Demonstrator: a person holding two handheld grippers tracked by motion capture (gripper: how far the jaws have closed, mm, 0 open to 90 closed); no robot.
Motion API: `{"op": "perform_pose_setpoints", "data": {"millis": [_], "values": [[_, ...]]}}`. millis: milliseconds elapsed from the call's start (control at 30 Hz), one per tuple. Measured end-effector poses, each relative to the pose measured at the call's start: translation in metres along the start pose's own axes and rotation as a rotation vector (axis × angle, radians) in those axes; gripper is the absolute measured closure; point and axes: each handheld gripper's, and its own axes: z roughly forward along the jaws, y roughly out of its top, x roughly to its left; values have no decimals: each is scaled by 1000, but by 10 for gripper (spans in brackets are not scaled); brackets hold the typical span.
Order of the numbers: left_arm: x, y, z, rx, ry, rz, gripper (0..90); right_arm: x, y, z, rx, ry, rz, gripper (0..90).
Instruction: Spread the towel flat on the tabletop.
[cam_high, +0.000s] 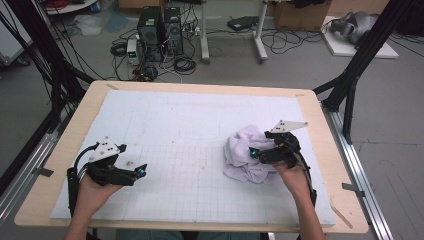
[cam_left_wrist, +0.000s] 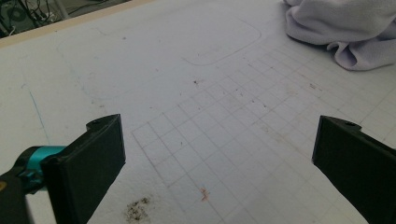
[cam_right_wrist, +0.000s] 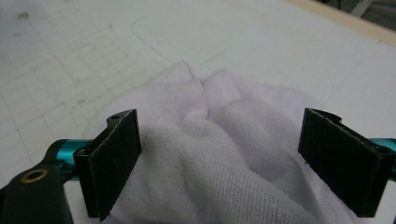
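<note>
A crumpled pale lilac towel (cam_high: 245, 152) lies in a heap on the right half of the white gridded mat (cam_high: 190, 125). My right gripper (cam_high: 256, 153) hovers over its right side, open. In the right gripper view the towel (cam_right_wrist: 219, 154) bulges up between the two wide-apart jaws of the right gripper (cam_right_wrist: 219, 163), and I cannot tell whether they touch it. My left gripper (cam_high: 141, 171) is open low over the bare mat at the left, well apart from the towel. The left gripper view has the towel (cam_left_wrist: 345, 32) at the top right, far beyond the left gripper (cam_left_wrist: 219, 158).
The mat covers a wooden table (cam_high: 80, 115). A dark smudge (cam_left_wrist: 137, 209) marks the mat just ahead of my left jaw. Beyond the table, computer towers (cam_high: 160, 32), cables and black frame legs (cam_high: 360, 60) stand on the floor.
</note>
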Motion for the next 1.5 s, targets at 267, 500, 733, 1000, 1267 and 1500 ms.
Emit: {"op": "perform_pose_setpoints", "data": {"millis": [267, 500, 733, 1000, 1267, 1500], "values": [[0, -3, 2, 0, -2, -10, 30, 2, -7, 28, 141, 76, 32, 225], [-1, -4, 4, 4, -8, -7, 30, 11, -5, 36, 183, 130, 13, 451], [1, -5, 2, 2, -1, -12, 30, 16, 0, 30, 152, 137, -44, 648], [4, -1, -3, -7, 5, -14, 30, 30, 26, 15, 37, 205, -20, 681], [3, 4, -5, -14, 7, -9, 30, 61, 68, 11, -31, 253, -72, 681], [5, 11, -11, -29, 10, 1, 30, 98, 102, 13, -85, 318, -124, 681]]}}
